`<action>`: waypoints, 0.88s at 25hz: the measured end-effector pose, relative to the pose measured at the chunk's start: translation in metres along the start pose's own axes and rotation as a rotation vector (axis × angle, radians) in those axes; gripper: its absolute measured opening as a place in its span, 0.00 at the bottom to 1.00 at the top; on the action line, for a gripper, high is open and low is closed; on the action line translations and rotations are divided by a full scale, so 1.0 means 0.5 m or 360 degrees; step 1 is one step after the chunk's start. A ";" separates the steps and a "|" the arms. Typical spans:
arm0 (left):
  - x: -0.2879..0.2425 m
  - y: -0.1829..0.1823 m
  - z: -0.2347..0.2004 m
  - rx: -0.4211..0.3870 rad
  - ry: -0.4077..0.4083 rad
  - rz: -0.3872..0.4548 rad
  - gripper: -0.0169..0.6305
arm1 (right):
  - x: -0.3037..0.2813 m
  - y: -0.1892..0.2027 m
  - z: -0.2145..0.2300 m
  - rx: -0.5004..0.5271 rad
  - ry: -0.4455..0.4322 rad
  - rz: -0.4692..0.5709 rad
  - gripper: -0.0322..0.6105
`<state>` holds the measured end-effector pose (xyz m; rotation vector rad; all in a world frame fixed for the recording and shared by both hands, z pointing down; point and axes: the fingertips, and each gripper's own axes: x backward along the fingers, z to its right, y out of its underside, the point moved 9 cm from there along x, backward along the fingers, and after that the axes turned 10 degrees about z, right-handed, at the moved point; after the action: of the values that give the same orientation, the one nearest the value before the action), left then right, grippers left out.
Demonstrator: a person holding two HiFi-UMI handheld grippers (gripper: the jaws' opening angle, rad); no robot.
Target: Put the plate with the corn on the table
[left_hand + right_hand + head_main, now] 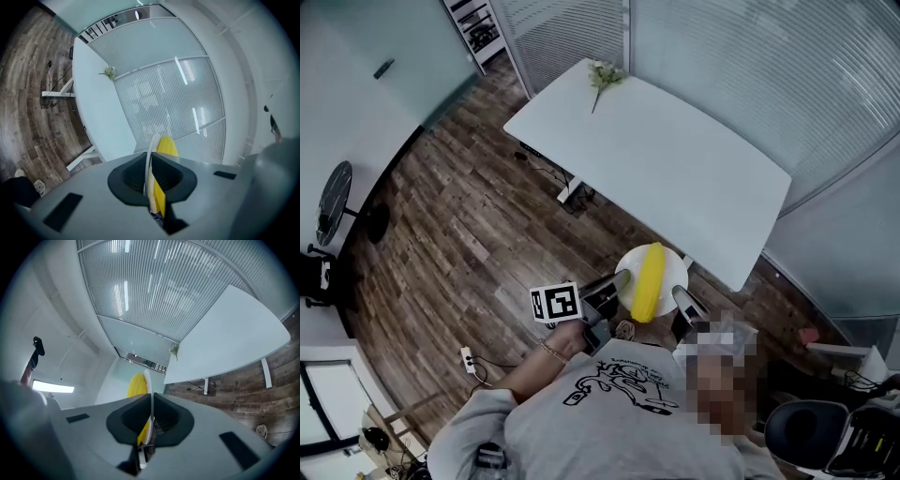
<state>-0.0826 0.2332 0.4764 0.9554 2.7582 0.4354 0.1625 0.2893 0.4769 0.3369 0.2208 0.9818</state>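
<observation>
Left gripper [614, 284], grey, with a black-and-white marker cube [555, 303], held in the bare left hand [565, 341], forearm bent in front of the torso. Jaws clamped on the left rim of the round white plate [672, 270]. Right gripper [686, 304] close beside the body, jaws clamped on the opposite rim.

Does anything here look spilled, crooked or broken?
Nothing stands out. The round white plate is held level over the wooden floor, the left gripper and right gripper each shut on its rim, and the yellow corn cob lies whole on it. A small flower sprig lies on the white table.
</observation>
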 end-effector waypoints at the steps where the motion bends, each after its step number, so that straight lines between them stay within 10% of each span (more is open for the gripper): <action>1: -0.017 -0.005 -0.001 -0.0001 -0.0002 -0.0001 0.08 | -0.006 -0.014 0.008 -0.0005 0.0007 -0.0001 0.07; 22: -0.202 -0.258 -0.093 -0.0006 0.0006 -0.0049 0.08 | -0.285 -0.144 0.069 -0.0047 0.0060 0.0028 0.07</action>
<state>-0.0911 0.0633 0.4853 0.9106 2.7704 0.4378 0.1528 0.1267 0.4864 0.2943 0.2377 1.0080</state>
